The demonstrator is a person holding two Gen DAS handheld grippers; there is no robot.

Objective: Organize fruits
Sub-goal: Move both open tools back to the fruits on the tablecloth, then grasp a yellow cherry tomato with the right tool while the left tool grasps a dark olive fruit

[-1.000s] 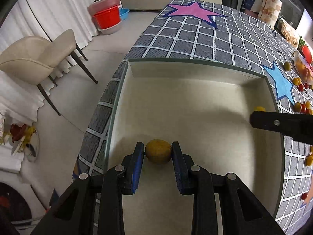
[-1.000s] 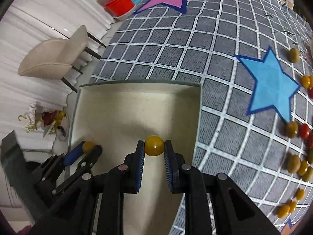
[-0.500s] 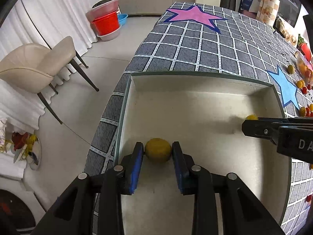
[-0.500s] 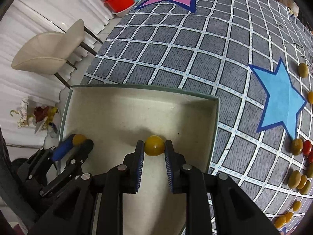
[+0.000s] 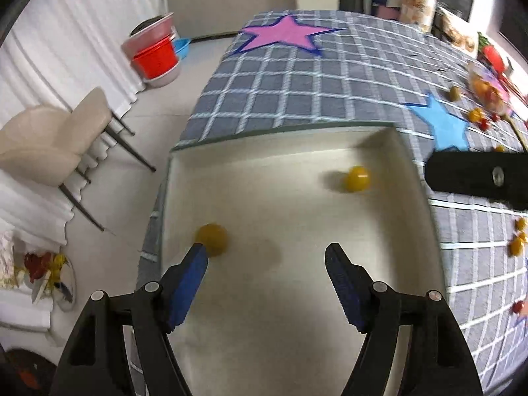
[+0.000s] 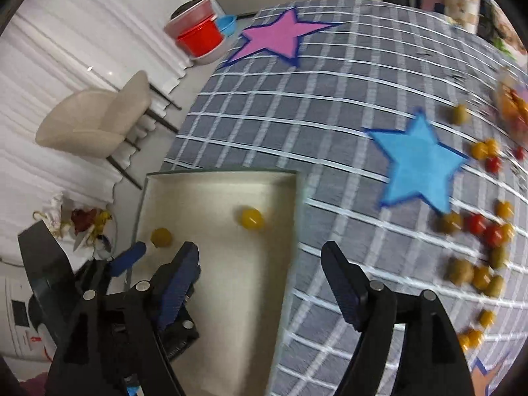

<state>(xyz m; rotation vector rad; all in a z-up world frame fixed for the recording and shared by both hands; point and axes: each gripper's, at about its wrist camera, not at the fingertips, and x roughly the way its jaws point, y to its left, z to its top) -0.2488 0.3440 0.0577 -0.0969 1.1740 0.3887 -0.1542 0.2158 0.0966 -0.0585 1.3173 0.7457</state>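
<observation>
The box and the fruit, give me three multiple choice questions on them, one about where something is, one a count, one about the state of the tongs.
1. Where do the two yellow fruits lie?
A. on the blue star
B. inside the box
C. on the chair

2. How many fruits are in the box?
A. two
B. four
C. none

3. How do the left tongs stand?
A. shut on a fruit
B. open, gripping nothing
C. shut and empty

Answers:
1 B: both yellow fruits rest on the floor of the box.
2 A: only those two show inside.
3 B: the left tongs have just been opening, with nothing pressed between them.
</observation>
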